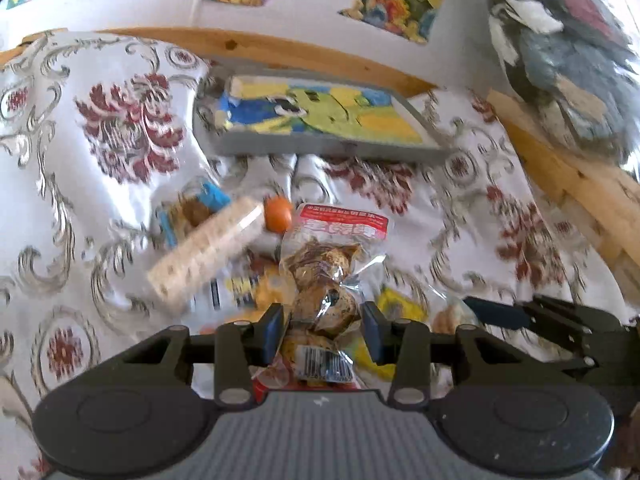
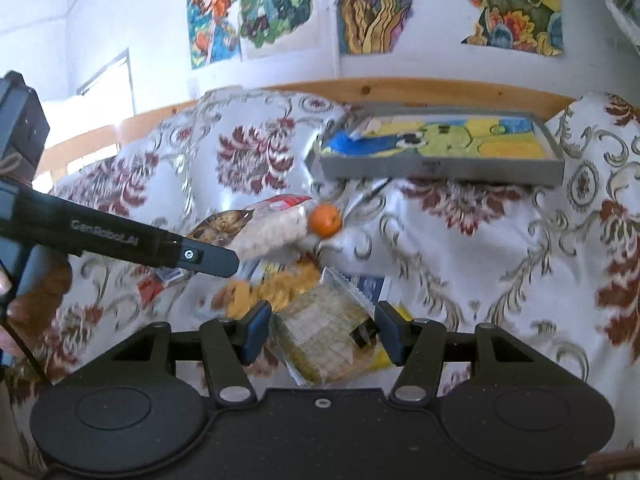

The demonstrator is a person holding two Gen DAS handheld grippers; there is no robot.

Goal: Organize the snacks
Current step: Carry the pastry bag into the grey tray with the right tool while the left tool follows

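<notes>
Grippers are both straddling packets in the snack pile: left gripper [image 1: 323, 326] around the egg pack [image 1: 325, 280], right gripper [image 2: 322, 330] around the cracker pack [image 2: 326, 338], jaws spread. Slippery film risks sliding free before reaching the tray [image 1: 320, 148].

White cloth [image 1: 120, 184] with maroon florals; orange fruit [image 1: 278, 213]; grey tray [image 2: 440, 168].

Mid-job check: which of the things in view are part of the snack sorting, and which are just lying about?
Part of the job:
- quail egg pack, between the left tongs
- cracker pack, between the right tongs
- biscuit sleeve
- orange
- grey tray, the likely destination

Lying about:
- floral cloth
- wall drawings
- wooden rail
</notes>
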